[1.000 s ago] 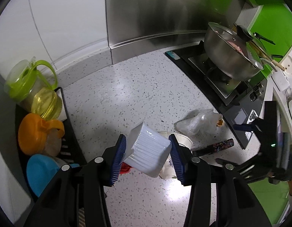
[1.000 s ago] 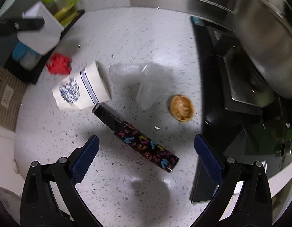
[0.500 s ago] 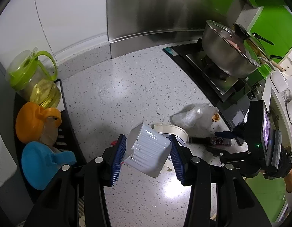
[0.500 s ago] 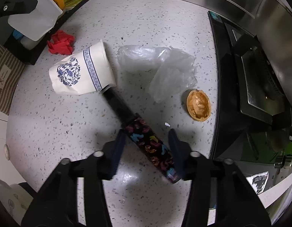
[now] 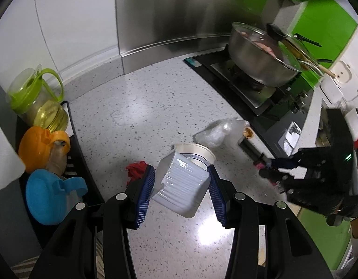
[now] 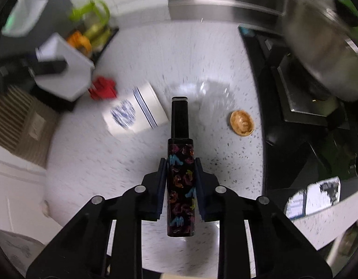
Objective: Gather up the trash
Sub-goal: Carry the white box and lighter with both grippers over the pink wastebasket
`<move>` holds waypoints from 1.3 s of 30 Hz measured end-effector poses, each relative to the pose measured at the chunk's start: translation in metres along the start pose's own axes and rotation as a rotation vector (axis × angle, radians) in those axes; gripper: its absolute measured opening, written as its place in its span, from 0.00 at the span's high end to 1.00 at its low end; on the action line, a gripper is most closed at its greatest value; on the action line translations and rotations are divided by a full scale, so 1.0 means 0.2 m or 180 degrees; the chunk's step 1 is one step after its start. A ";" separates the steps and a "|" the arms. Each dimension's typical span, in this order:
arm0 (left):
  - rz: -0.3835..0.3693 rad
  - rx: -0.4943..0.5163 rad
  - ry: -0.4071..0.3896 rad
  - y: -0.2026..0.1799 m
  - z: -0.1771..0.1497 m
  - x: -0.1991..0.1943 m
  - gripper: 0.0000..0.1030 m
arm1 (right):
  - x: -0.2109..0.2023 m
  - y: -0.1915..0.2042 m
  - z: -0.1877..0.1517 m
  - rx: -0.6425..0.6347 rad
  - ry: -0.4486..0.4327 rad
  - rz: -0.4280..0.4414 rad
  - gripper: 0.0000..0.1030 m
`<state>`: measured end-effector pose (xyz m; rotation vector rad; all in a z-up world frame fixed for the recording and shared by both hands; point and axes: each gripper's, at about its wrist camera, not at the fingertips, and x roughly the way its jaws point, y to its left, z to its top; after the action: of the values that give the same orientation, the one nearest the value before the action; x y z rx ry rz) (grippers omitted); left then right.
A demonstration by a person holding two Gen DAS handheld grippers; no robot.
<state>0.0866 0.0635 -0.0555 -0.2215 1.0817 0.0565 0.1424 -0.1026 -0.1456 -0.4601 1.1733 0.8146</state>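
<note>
My left gripper (image 5: 181, 186) is shut on a white ribbed plastic bin (image 5: 182, 187), tilted above the counter; the bin also shows in the right wrist view (image 6: 62, 74). My right gripper (image 6: 180, 183) is shut on a black tube with colourful print (image 6: 180, 176), lifted off the counter. On the speckled counter lie a blue-patterned paper cup (image 6: 134, 116) on its side, a red crumpled scrap (image 6: 102, 88), a clear plastic bag (image 6: 211, 93) and a brown nutshell half (image 6: 241, 123). In the left wrist view the cup (image 5: 197, 153), scrap (image 5: 137, 169) and bag (image 5: 220, 130) lie beyond the bin.
A black rack (image 5: 74, 153) at left holds green (image 5: 32, 90), orange (image 5: 39, 146) and blue (image 5: 48, 197) lidded jugs. A black stove (image 5: 248, 86) with a steel pot (image 5: 260, 55) stands at right. A steel backsplash (image 5: 169, 14) lines the back.
My right gripper closed on the printed tube and lifted it, turning it in line with the fingers. The left gripper with the bin rose and drew back slightly.
</note>
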 end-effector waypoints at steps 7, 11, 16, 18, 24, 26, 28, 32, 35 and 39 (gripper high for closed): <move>-0.0124 0.0347 -0.0078 -0.11 -0.03 -0.13 0.56 | -0.33 0.07 -0.04 0.0400 -0.0531 -0.0119 0.78; -0.0251 0.0667 -0.0131 -0.20 -0.06 -0.20 0.56 | -0.51 0.10 -0.14 0.0647 -0.0769 -0.0317 0.78; -0.0469 0.1122 -0.0151 -0.38 -0.10 -0.25 0.56 | -0.74 0.10 -0.39 0.1069 -0.0962 -0.0719 0.78; -0.0557 0.1259 -0.0142 -0.47 -0.12 -0.25 0.56 | -0.82 0.08 -0.53 0.1265 -0.0988 -0.0851 0.78; -0.0889 0.1733 -0.0144 -0.83 -0.23 -0.27 0.56 | -1.01 0.01 -0.96 0.1777 -0.1029 -0.1246 0.78; -0.1020 0.1893 -0.0144 -0.98 -0.28 -0.26 0.56 | -1.07 -0.02 -1.13 0.1969 -0.1041 -0.1377 0.78; -0.1121 0.2042 -0.0121 -1.13 -0.35 -0.25 0.56 | -1.13 -0.05 -1.30 0.2130 -0.1040 -0.1494 0.78; -0.1258 0.2259 -0.0039 -1.42 -0.50 -0.21 0.56 | -1.20 -0.12 -1.64 0.2390 -0.1001 -0.1635 0.78; -0.1309 0.2338 0.0022 -1.60 -0.62 -0.16 0.56 | -1.20 -0.19 -1.83 0.2506 -0.0950 -0.1650 0.78; -0.1335 0.2396 0.0123 -1.79 -0.75 -0.07 0.56 | -1.16 -0.30 -2.05 0.2594 -0.0844 -0.1609 0.78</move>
<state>0.0040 -0.3164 -0.0568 0.2354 1.0076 -0.7230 -0.1050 -0.5018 -0.0742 0.0417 0.9777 -0.0704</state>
